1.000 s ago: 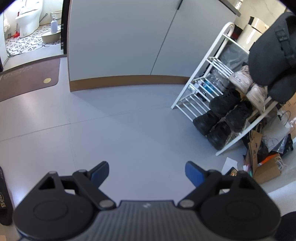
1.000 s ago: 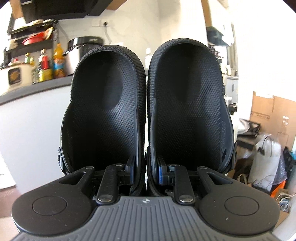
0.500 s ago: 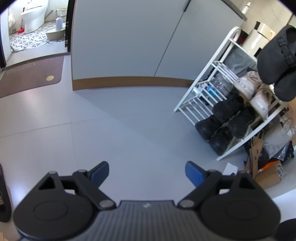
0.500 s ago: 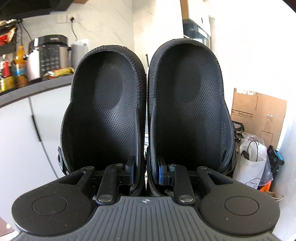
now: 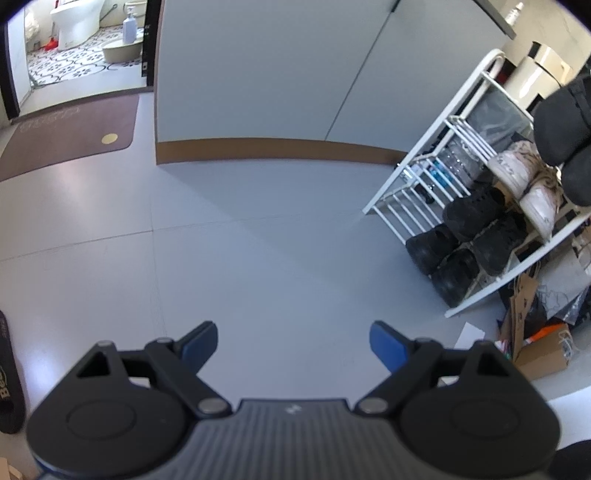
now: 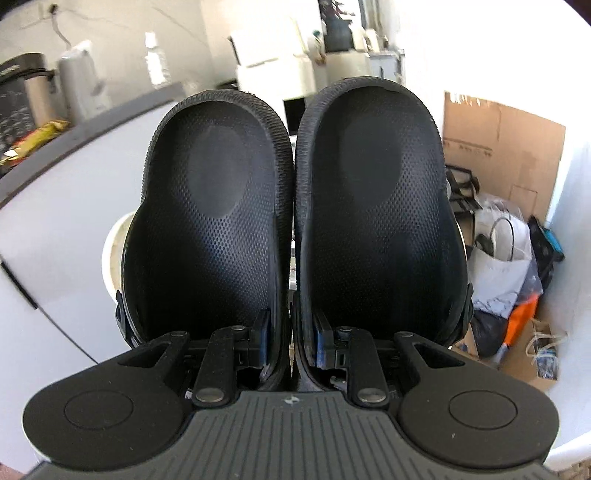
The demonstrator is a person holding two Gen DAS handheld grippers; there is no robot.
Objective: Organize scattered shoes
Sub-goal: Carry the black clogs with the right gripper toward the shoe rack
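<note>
Item: white shoe rack (image 5: 413,192), lower shelves holding black shoes (image 5: 458,240), had drawn nearer as the pair of black clogs (image 6: 291,221), pinched at their inner walls by the clamped right gripper (image 6: 291,341), swung toward its probably vacant upper tier; left gripper (image 5: 293,341) spread wide, empty.

- Two black clogs (image 6: 291,229), side by side at the centre of the right wrist view, also seen at the right edge of the left wrist view.
- One white shoe rack (image 5: 476,110), right side of the left wrist view.
- Four black shoes (image 5: 465,236) on the rack's lower tiers.
- Two pale sneakers (image 5: 524,181) on the tier above them.
- One brown doormat (image 5: 70,136), upper left.
- One toilet (image 5: 72,18), top left corner.
</note>
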